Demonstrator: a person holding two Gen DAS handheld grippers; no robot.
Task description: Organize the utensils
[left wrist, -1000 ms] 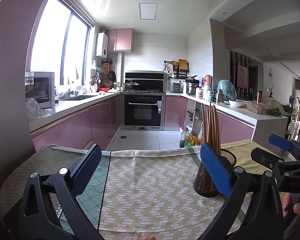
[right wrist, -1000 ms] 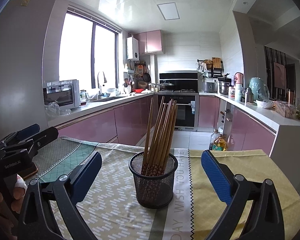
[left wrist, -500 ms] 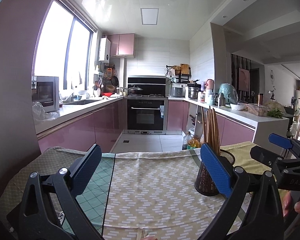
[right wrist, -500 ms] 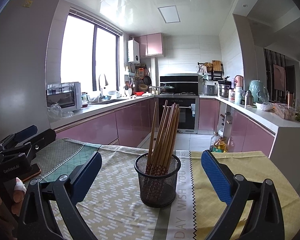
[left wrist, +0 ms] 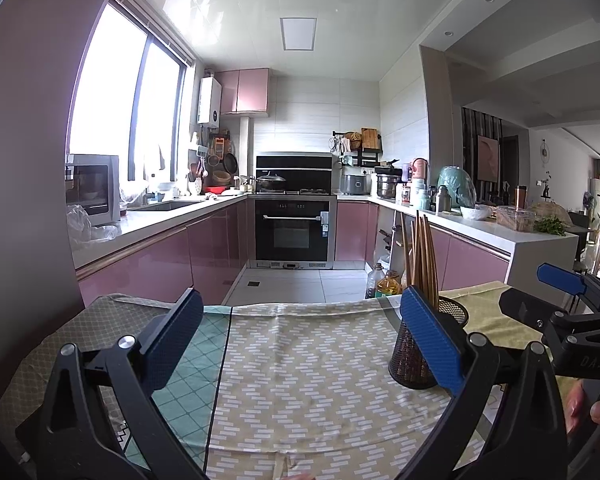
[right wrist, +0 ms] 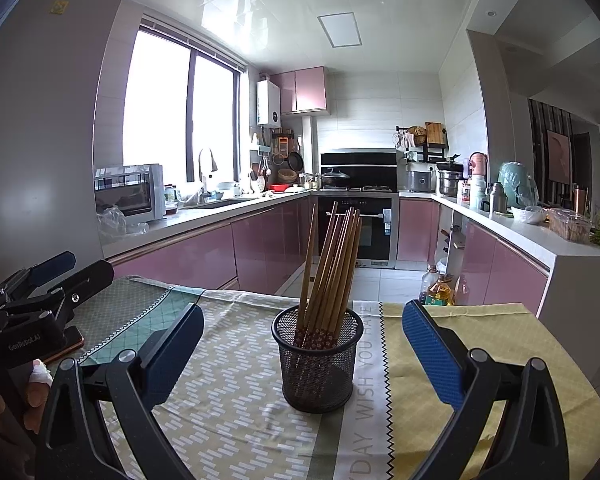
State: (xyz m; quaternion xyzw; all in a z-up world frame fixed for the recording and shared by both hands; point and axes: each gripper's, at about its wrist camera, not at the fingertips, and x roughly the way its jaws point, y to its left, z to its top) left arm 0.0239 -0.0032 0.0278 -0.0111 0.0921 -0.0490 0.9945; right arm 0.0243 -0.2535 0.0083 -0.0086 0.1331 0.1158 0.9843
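The chopsticks [right wrist: 330, 264] stand bundled in a black mesh cup [right wrist: 317, 360], tips down and tops fanned, leaning toward one o'clock because the cup is wider than the bundle and lets them rest against its rim. The cup sits upright on the patterned cloth [right wrist: 236, 420] that covers the bench, over the pale strip with printed lettering, near the middle of the right wrist view. With every stick already gathered in one holder and none lying loose on the cloth that I can see, the sorting looks largely done, though that is a judgement from this layout only.

The right claw [right wrist: 304, 356] has its blue pads [right wrist: 430, 354] wide apart and holds nothing; the cup lies between them but farther out, at twelve o'clock, touching neither. That stance would suit either a release or an approach; which one cannot be told here.

The left claw [left wrist: 300, 344] is likewise spread and empty over bare cloth. From its view the cup [left wrist: 416, 356] sits at about three o'clock, partly behind the right-hand pad, and the other tool appears at the far right edge. It hangs well apart from the cup, probably kept clear so the right side can work alone.

Behind the bench runs a kitchen with pink cabinets [right wrist: 204, 256] and a black oven [left wrist: 294, 232].
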